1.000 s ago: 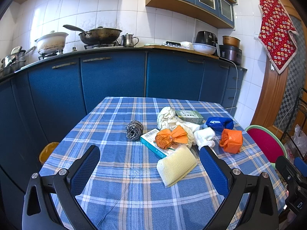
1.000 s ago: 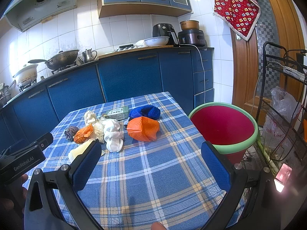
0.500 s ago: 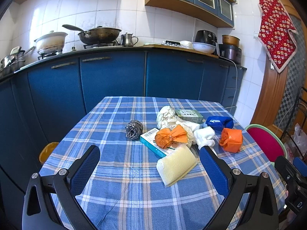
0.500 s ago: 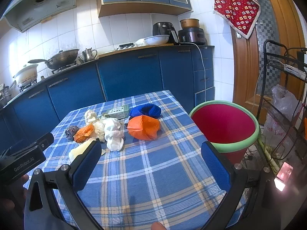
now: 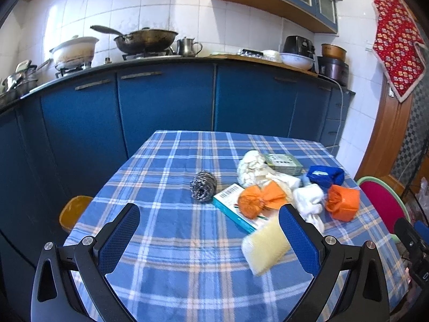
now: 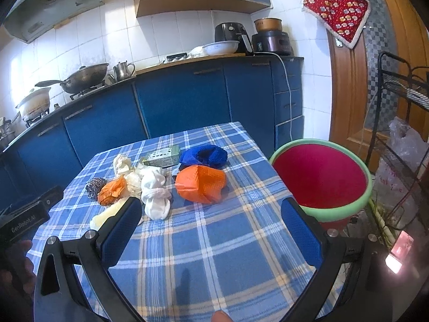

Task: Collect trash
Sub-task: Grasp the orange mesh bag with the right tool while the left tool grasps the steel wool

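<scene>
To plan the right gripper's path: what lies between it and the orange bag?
Only bare checked tablecloth lies between the open right gripper and the orange bag, as the right wrist view shows.

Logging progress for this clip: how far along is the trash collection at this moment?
Nothing looks collected: the red bin beside the table shows no trash inside. Nothing is in hand; the left claw and right claw are both open and empty above the tablecloth. Everything is left: the steel scourer, orange wad, white cloth, blue cloth, yellow sponge and boxes.
</scene>
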The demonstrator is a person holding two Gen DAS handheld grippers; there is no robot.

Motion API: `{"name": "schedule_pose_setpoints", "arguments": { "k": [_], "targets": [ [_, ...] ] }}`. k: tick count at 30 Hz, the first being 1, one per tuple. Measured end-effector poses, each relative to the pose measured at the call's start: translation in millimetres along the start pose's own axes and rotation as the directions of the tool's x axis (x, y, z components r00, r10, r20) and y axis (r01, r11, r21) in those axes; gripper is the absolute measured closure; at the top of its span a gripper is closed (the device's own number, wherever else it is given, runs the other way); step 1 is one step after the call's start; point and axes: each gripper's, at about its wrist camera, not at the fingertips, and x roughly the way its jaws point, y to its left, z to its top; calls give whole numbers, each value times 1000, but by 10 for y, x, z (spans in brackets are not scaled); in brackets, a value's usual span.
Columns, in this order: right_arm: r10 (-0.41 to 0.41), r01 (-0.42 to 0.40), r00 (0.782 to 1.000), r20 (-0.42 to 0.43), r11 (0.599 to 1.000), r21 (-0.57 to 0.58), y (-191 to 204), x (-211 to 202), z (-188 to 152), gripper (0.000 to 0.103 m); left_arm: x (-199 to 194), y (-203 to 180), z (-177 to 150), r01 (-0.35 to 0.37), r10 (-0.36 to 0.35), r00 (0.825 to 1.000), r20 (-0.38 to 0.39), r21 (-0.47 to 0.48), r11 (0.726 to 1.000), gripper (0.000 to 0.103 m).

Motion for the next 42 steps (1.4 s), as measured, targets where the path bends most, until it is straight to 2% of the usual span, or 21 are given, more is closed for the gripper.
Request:
{"name": "schedule_pose_setpoints", "arguments": {
  "k": [5,13,18,21,26,31,32,34,35,37,39,42],
  "targets": [
    [13,-14,999,-49,1000,-6,27,225,70,1,255,83,98,-26,27,998,-50,22,999,0],
    [6,-9,993,-118,1000,-22,98,580,193,1,746,136,290,-22,29,993,-116,60,998,0],
    [-15,10,987,-160,1000,-29,135,812,240,1,1078,165,377,-6,17,988,-154,72,997,0],
    [-38,34,981,-192,999,-22,123,944,244,1,1289,183,399,43,-29,981,-194,70,997,1],
    [-54,55,969,-240,998,-6,95,1150,238,7,1524,213,387,73,-55,964,-258,60,996,15],
    [-29,33,956,-292,999,10,104,1323,216,15,1677,286,325,108,-91,943,-321,34,994,38],
    [-20,24,952,-306,1000,8,113,1365,208,19,1685,289,311,118,-104,939,-327,24,993,42],
    [3,1,944,-330,1000,12,122,1409,193,31,1699,297,296,149,-141,931,-335,-3,989,62],
    [8,-4,940,-340,1000,12,130,1425,183,39,1702,295,297,156,-150,930,-336,-8,988,63],
    [17,-16,932,-362,1000,5,143,1450,158,46,1674,266,299,156,-148,934,-327,-1,988,65],
    [19,-20,930,-366,1000,0,145,1454,143,59,1636,267,312,162,-155,935,-320,-6,987,66],
    [33,-31,930,-367,999,12,115,1444,152,75,1512,283,351,155,-154,945,-288,-18,988,66]
  ]
}}
